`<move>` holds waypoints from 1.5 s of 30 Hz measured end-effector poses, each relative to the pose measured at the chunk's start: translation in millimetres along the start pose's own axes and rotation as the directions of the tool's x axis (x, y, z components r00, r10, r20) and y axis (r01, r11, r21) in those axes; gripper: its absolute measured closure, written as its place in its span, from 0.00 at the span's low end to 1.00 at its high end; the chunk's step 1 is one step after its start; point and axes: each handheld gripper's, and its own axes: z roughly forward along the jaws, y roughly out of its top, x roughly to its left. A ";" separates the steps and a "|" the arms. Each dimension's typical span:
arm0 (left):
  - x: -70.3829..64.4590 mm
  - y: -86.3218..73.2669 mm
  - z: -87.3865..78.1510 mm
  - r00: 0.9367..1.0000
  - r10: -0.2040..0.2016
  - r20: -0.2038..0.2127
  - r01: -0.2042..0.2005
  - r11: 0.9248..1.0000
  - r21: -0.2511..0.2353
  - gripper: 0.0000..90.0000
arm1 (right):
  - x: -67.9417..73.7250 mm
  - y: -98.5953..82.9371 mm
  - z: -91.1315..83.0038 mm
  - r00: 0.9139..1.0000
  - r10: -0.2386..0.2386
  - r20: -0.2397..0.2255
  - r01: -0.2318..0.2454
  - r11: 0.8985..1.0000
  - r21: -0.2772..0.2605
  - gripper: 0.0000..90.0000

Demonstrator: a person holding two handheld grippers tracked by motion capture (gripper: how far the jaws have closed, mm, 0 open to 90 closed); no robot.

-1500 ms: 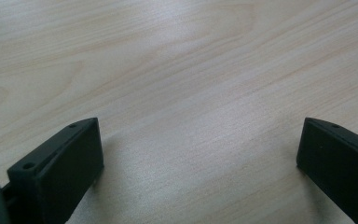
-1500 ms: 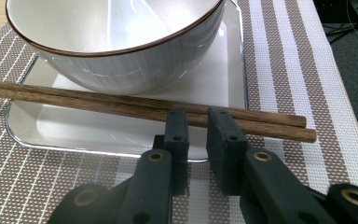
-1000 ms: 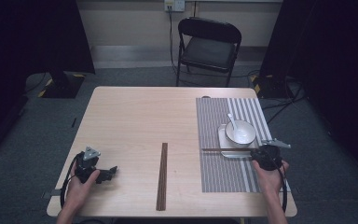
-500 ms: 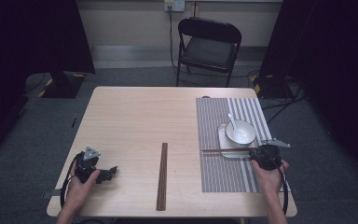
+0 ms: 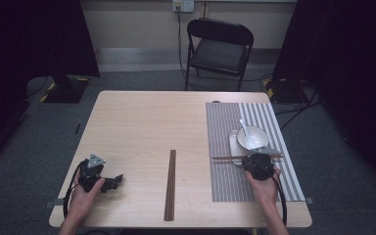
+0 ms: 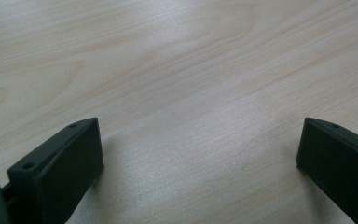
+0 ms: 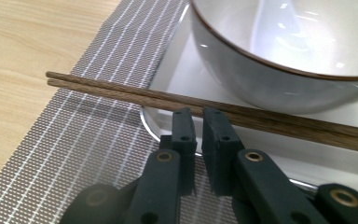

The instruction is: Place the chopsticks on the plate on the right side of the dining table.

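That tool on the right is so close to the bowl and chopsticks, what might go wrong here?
1. The right tool, nearly shut, meets the chopsticks lying across the plate; a nudge may roll them off.
2. Pushing farther might bump the bowl and rattle the spoon.

Background stuff: a black folding chair point(image 5: 219, 49) sits on the grey carpet floor point(image 5: 29, 132) just past the far edge of the light wood worktop point(image 5: 142, 122), facing it. A white wall outlet point(image 5: 183, 5) is up above the chair, with a dark cord point(image 5: 179, 27) hanging down from it. Black curtains hang on both sides, left point(image 5: 29, 39) and right point(image 5: 352, 58). There's a dark stand base point(image 5: 63, 90) with yellow-black tape on the floor at the left, and a tangle of cables point(image 5: 306, 103) near the worktop's far right corner.
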 end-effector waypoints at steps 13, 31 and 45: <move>-0.2 0.0 0.1 1.000 -0.002 0.000 0.002 1.000 -0.001 0.00 | 5.6 2.2 9.1 1.000 -0.005 0.008 0.005 1.000 0.010 0.94; 0.0 0.0 0.0 1.000 0.000 0.001 0.000 1.000 0.000 0.00 | 30.1 9.4 1.6 0.998 -0.063 -0.027 0.062 0.998 -0.012 0.92; -0.1 0.0 0.1 1.000 -0.002 0.000 0.002 1.000 -0.002 0.00 | 100.1 31.4 28.0 0.978 -0.144 -0.154 0.143 0.990 -0.019 0.89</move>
